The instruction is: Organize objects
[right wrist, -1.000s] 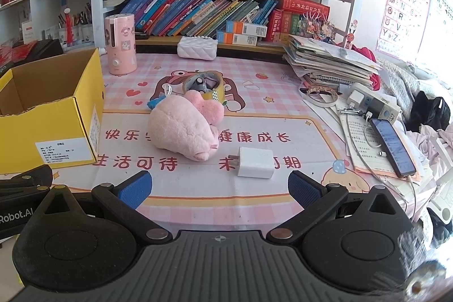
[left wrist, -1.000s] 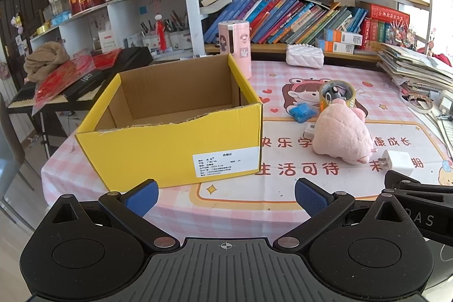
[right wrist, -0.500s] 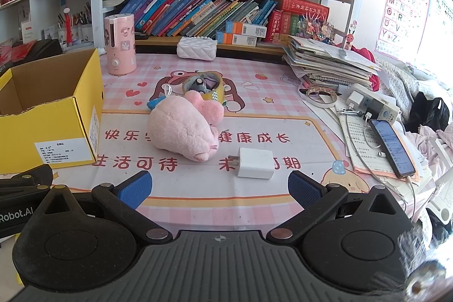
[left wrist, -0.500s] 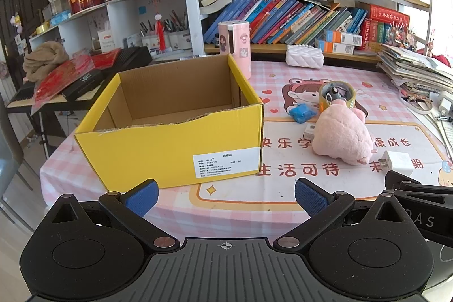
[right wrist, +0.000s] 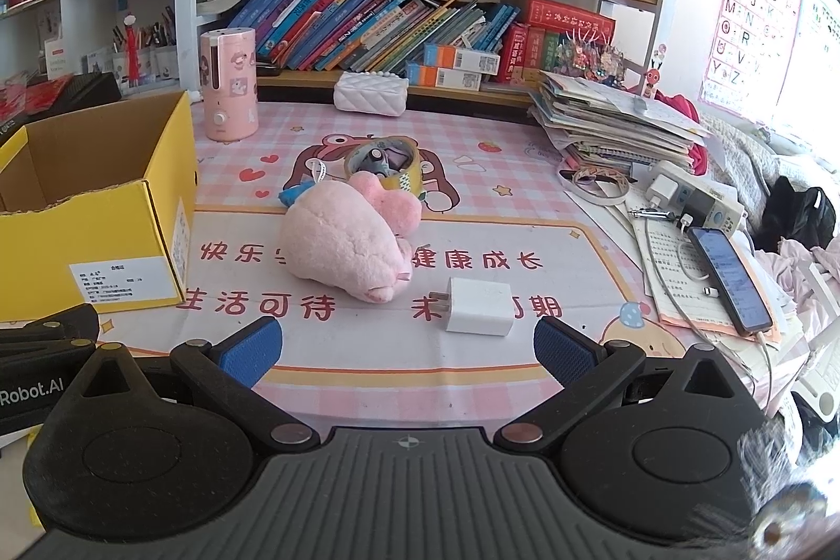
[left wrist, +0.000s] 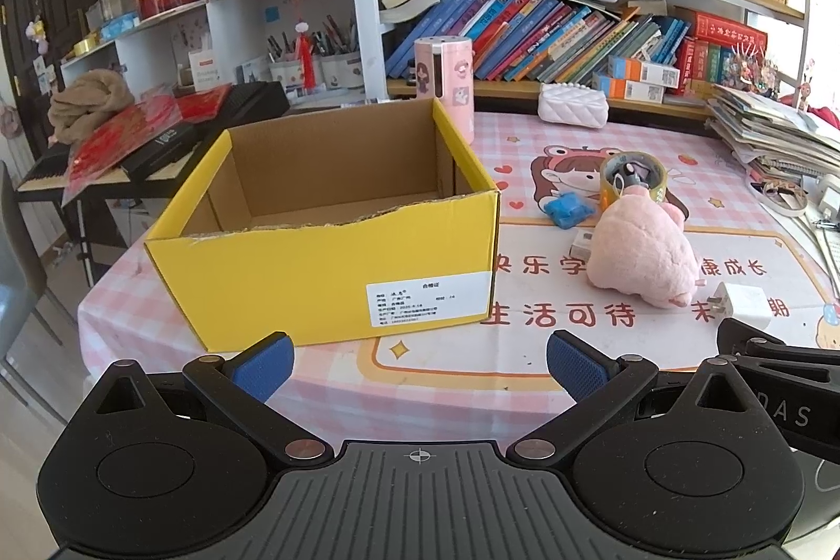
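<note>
left gripper (left wrist: 417, 366) hovers at the near edge of the table (left wrist: 446, 366), fingers wide apart, nothing between them. right gripper (right wrist: 404, 350) is beside it at the same edge, fingers likewise spread and empty.

nearest item: a white charger (right wrist: 480, 305) lying flat on the pink printed tablecloth, just beyond the right gripper, prongs pointing left. just behind and left of it lies a pink plush toy (right wrist: 346, 250) on its side. touching the toy's far side is a roll of tape (right wrist: 386, 171), with a small grey object inside its ring that cannot be identified. a small blue item (left wrist: 569, 211) sits left of the tape, partly hidden by the toy in the right view.

to the left stands a yellow cardboard box (left wrist: 325, 261), open at the top, its near rim torn; no contents visible inside. a white label is on its near face.

farther back: a pink cylinder (right wrist: 228, 82) stands upright behind the box, a white quilted pouch (right wrist: 370, 98) to its right. far right, a stack of papers (right wrist: 614, 124) and a phone (right wrist: 730, 279) on cable. bookshelves fill the far wall.
</note>
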The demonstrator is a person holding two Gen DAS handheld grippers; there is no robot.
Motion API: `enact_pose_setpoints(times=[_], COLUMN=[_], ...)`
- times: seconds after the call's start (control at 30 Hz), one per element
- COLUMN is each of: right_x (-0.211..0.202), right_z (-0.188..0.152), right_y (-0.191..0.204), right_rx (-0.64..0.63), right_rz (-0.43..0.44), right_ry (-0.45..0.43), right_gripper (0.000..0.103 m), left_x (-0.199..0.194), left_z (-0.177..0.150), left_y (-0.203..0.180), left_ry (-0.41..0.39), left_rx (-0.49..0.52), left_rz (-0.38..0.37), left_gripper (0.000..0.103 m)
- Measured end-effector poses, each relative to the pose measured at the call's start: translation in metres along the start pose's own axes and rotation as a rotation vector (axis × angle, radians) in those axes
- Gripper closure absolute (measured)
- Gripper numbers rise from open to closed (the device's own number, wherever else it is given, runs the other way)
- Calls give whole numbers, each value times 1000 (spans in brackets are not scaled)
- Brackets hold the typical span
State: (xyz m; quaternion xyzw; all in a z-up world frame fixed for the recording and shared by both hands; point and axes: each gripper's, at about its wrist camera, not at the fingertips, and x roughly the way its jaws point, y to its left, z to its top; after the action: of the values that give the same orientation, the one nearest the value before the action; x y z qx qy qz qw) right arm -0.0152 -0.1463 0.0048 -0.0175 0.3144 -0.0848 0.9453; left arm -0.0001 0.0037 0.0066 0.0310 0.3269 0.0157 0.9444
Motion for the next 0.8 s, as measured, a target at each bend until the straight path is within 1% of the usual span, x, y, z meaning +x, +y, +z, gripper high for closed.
enact_pose_setpoints(times=[0.27,0.8], right_x=[0,-1], right_z=[0,1], right_y=[2,2], right_rx=[-1,-1], right_rz=[0,-2], right_ry=[-3,-7], right_gripper=[2,2], left_x=[0,0], left_z=[-1,-2], left_y=[1,2], left_ry=[-8,-9], left_rx=[3,0], left_rz=[-4,-4], left_gripper=[0,0])
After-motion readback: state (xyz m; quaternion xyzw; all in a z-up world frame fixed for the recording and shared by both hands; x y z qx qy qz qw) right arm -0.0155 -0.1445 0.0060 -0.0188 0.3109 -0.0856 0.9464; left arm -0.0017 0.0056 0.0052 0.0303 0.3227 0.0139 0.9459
